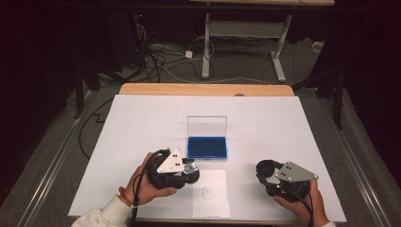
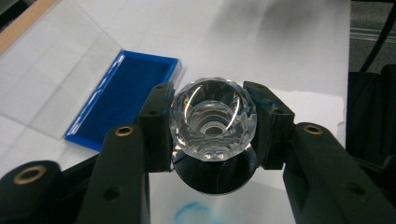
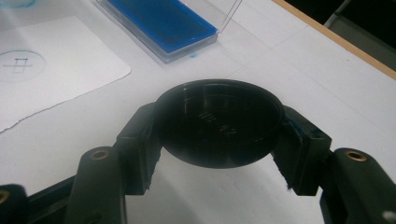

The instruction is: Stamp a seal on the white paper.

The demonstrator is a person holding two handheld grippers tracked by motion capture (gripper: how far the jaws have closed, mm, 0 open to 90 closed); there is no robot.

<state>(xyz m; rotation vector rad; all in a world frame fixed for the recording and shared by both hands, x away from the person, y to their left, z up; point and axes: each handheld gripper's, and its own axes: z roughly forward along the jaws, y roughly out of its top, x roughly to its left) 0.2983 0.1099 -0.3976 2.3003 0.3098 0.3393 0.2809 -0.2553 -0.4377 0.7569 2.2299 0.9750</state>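
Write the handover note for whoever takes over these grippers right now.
Left gripper: shut on the stamp, a faceted clear knob with a black base, held above the paper.
Right gripper: shut on the black cap, held over the table.
Ink pad: open, lid up, behind the paper.
Done: cap off; one round print already on the paper.
Left: any further inking or stamping, then recap, probably.

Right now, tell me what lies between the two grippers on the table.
In the high view, a white paper sheet with a blue stamped circle lies between the left gripper and right gripper.
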